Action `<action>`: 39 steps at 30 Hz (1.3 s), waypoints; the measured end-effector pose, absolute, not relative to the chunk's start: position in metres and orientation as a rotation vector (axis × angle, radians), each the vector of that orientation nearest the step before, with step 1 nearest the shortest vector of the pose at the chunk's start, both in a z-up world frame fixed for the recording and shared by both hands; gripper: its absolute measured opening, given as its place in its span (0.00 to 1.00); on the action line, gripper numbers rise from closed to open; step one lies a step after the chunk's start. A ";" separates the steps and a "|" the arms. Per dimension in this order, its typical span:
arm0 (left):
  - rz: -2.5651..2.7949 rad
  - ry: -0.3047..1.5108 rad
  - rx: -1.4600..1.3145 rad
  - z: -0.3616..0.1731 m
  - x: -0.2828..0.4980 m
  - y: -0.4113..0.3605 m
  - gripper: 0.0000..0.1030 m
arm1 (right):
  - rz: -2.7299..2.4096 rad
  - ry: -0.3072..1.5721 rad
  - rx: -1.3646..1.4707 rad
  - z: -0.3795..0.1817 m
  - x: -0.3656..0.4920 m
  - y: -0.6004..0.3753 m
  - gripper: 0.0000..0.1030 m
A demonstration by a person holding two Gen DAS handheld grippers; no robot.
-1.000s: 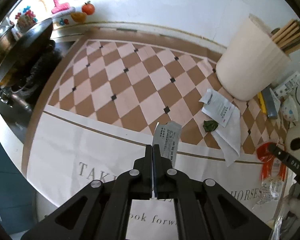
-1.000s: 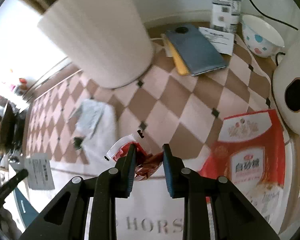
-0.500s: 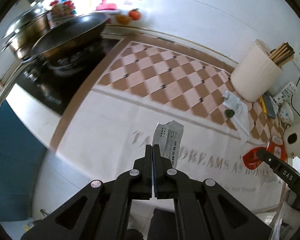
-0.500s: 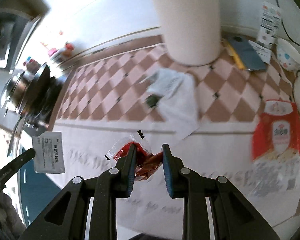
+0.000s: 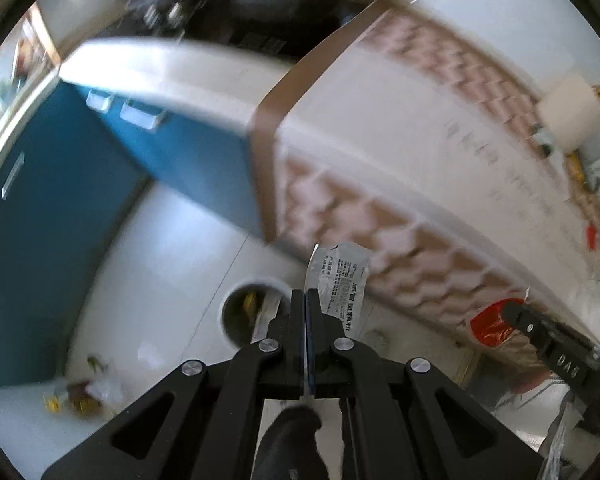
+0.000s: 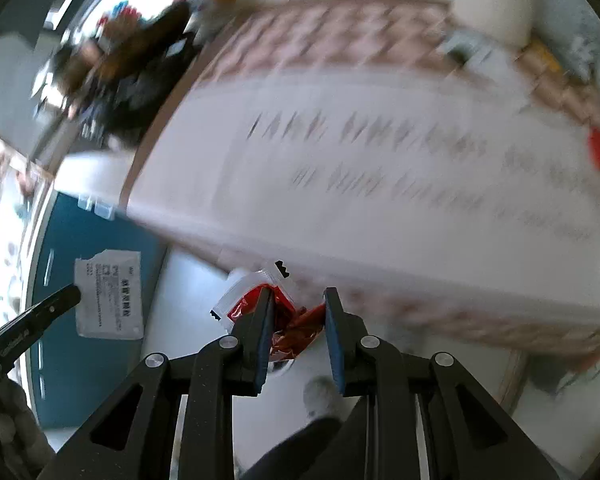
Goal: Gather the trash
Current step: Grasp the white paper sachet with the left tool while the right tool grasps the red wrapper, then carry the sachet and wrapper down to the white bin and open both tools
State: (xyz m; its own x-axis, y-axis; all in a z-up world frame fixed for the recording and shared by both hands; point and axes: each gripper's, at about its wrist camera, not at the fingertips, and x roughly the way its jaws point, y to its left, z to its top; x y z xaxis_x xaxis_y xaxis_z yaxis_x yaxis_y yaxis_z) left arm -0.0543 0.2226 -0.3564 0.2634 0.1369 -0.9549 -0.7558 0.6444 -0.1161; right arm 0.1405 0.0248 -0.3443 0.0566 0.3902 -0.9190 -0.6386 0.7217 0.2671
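Note:
My left gripper (image 5: 306, 294) is shut on a white printed sachet (image 5: 340, 280), held out past the counter edge above the floor. The sachet also shows in the right wrist view (image 6: 110, 294). A round trash bin (image 5: 246, 314) with trash inside stands on the white floor just below and left of the left fingertips. My right gripper (image 6: 298, 304) is shut on a crumpled red wrapper (image 6: 290, 326) with a clear torn end, also over the floor in front of the counter. The red wrapper shows in the left wrist view (image 5: 490, 326).
The counter with its white lettered and checked cloth (image 5: 440, 168) fills the upper right. Blue cabinet doors (image 5: 60, 220) stand at the left. Loose scraps (image 5: 84, 388) lie on the floor at lower left. A stove with pans (image 6: 128, 68) is at the far end.
Both grippers have swung back off the counter and tilted down toward the floor, still holding the sachet and the red wrapper. The trash bin has come into view.

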 end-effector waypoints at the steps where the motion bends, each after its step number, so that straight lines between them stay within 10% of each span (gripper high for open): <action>1: 0.675 1.175 -0.663 -0.371 -0.064 0.227 0.00 | 0.804 1.314 -0.260 -0.355 0.124 0.032 0.25; 22: 0.676 1.517 -1.044 -0.822 -0.133 0.304 0.05 | 0.866 1.632 -0.568 -0.788 -0.014 0.161 0.28; 24: 0.699 1.534 -1.022 -0.838 -0.139 0.302 0.14 | 0.867 1.659 -0.574 -0.823 -0.020 0.170 0.32; 26: 0.725 1.515 -1.007 -0.838 -0.145 0.303 0.71 | 0.864 1.675 -0.588 -0.842 -0.023 0.173 0.42; 28: 0.760 1.483 -1.002 -0.832 -0.150 0.304 0.95 | 0.858 1.672 -0.598 -0.850 -0.026 0.173 0.62; 31: 0.802 1.477 -0.933 -0.812 -0.157 0.301 0.97 | 0.846 1.625 -0.642 -0.847 -0.027 0.172 1.00; 39: 0.866 1.438 -0.791 -0.716 -0.167 0.290 0.98 | 0.871 1.513 -0.725 -0.775 -0.025 0.169 1.00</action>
State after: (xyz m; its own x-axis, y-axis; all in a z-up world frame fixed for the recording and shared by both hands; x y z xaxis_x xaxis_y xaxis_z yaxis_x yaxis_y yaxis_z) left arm -0.1672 0.2898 -0.7159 -0.0486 0.0247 -0.9985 -0.8712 0.4880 0.0545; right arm -0.0253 0.1686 -0.7753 -0.1208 0.0345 -0.9921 -0.8409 0.5276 0.1208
